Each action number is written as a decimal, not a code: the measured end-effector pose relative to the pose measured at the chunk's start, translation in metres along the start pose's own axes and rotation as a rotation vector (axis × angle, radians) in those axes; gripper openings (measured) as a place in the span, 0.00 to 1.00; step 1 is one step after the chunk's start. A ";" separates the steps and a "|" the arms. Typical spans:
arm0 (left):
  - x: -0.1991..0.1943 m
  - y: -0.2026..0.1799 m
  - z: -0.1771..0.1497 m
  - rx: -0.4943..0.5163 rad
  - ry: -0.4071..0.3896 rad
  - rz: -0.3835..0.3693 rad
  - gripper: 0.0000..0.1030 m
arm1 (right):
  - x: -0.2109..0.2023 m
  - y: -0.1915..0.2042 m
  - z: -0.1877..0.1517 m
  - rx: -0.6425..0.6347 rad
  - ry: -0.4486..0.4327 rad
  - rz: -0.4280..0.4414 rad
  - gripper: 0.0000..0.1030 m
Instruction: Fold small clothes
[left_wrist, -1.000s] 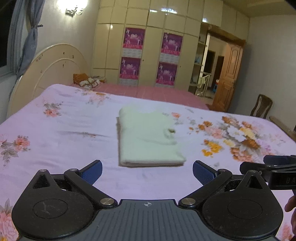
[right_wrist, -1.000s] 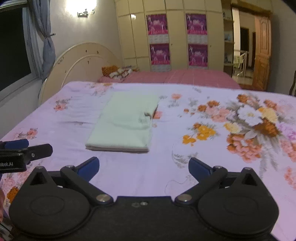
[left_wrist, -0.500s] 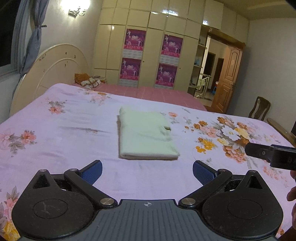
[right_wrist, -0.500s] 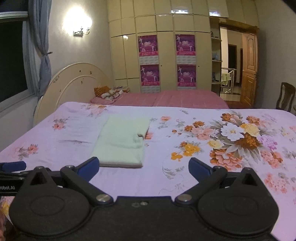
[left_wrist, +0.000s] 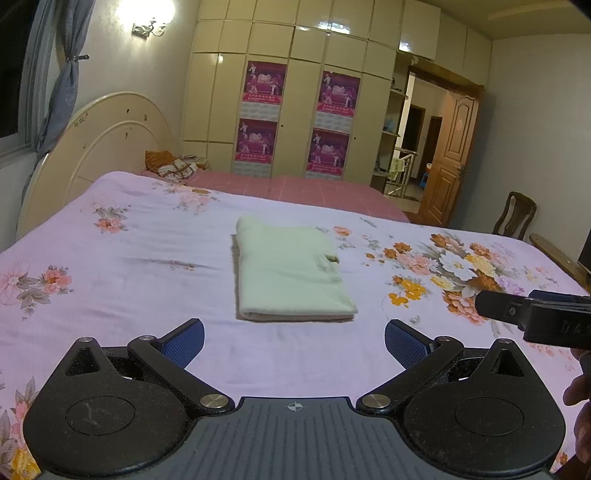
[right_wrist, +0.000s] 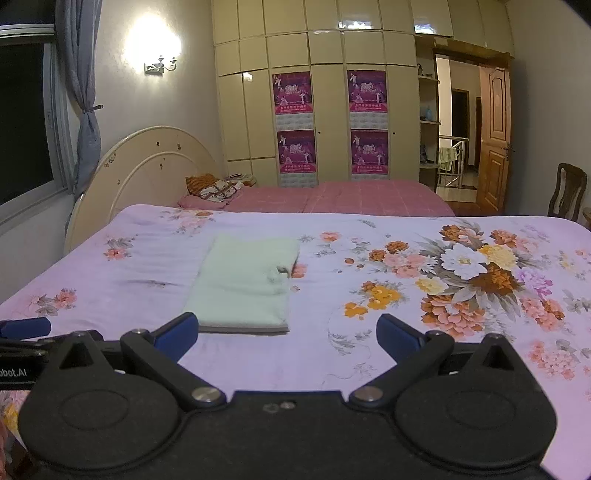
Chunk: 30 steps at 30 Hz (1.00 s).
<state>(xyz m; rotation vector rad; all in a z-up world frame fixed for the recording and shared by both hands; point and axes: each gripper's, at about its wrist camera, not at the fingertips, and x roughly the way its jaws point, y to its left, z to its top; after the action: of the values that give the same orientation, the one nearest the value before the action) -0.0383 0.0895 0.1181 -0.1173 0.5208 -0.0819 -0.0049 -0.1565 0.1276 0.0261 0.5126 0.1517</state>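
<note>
A pale green garment (left_wrist: 288, 273) lies folded into a neat rectangle on the flowered lilac bedspread (left_wrist: 110, 280); the right wrist view shows the garment (right_wrist: 247, 284) left of centre. My left gripper (left_wrist: 294, 341) is open and empty, held back from the garment's near edge. Also open and empty, my right gripper (right_wrist: 287, 332) hovers short of the garment's near right corner. The right gripper's fingers (left_wrist: 532, 314) poke in at the right edge of the left wrist view. The left gripper's finger (right_wrist: 26, 326) shows at the left edge of the right wrist view.
A cream headboard (right_wrist: 147, 173) stands at the left, with a pink blanket (right_wrist: 351, 197) and a patterned pillow (right_wrist: 212, 188) behind the bedspread. Wardrobes with posters (right_wrist: 332, 122) line the back wall. A wooden chair (left_wrist: 515, 218) and an open door (left_wrist: 450, 158) are at the right.
Both grippers have drawn back and risen away from the folded garment, which now looks smaller and farther off. The garment has not moved.
</note>
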 end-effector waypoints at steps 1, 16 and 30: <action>0.000 0.000 0.000 0.000 0.000 0.000 1.00 | 0.001 0.001 0.000 -0.003 0.003 -0.001 0.99; 0.000 0.000 0.003 0.008 -0.010 0.004 1.00 | 0.006 0.004 -0.003 -0.010 0.008 -0.004 0.99; 0.001 -0.002 0.004 0.011 -0.009 -0.004 1.00 | 0.005 0.006 -0.003 -0.038 0.004 -0.009 0.99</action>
<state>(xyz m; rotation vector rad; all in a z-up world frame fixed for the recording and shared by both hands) -0.0356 0.0878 0.1209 -0.1080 0.5108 -0.0876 -0.0031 -0.1497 0.1227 -0.0131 0.5140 0.1526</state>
